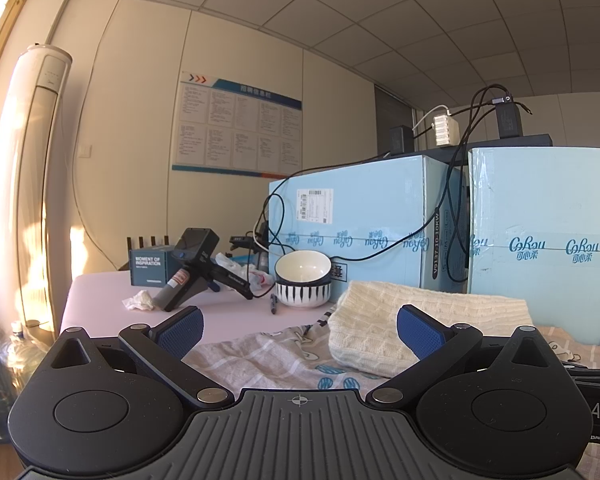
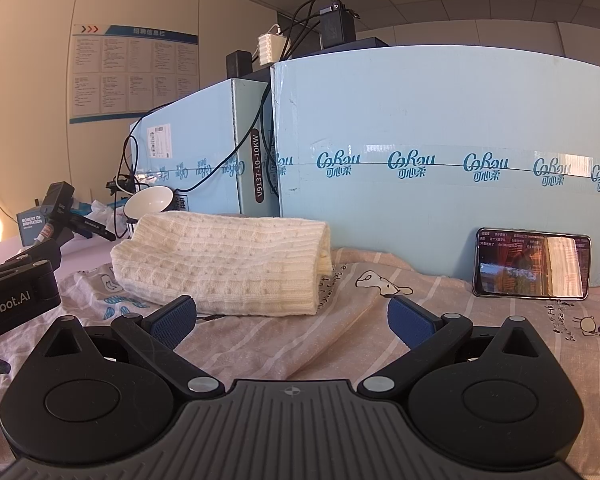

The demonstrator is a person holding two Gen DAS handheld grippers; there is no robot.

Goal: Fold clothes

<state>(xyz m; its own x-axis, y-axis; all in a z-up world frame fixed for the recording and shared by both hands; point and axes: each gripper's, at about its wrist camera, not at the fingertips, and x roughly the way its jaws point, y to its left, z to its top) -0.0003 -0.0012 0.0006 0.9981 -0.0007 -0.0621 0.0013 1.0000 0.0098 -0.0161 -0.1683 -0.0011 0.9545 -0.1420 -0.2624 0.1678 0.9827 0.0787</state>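
Both claws are spread wide with nothing between the blue pads. The left claw point(image 1: 300, 330) hangs over the near edge of the patterned cloth point(image 1: 260, 356), and the right claw point(image 2: 290, 318) sits low over the same striped, cartoon-print cloth point(image 2: 340, 344), which is spread flat on the counter point(image 1: 100, 300).

The cream knit sweater point(image 2: 224, 262) is already folded into a thick bundle and lies on top of that cloth, just ahead of the right claw's left pad and a bit right of centre in the left wrist view point(image 1: 420, 320). Right behind it are two big light-blue cartons point(image 2: 440, 140) with black cables draped over them. A phone point(image 2: 534, 263) with its screen lit leans against the nearer carton, off to the right.

Further left on the counter: a striped bowl with a white bowl tipped in it point(image 1: 303, 280), a black handheld device point(image 1: 192, 268), a crumpled tissue point(image 1: 140, 300) and a small dark-blue box point(image 1: 150, 267). In the right wrist view, the left claw's body pokes in at the left edge.
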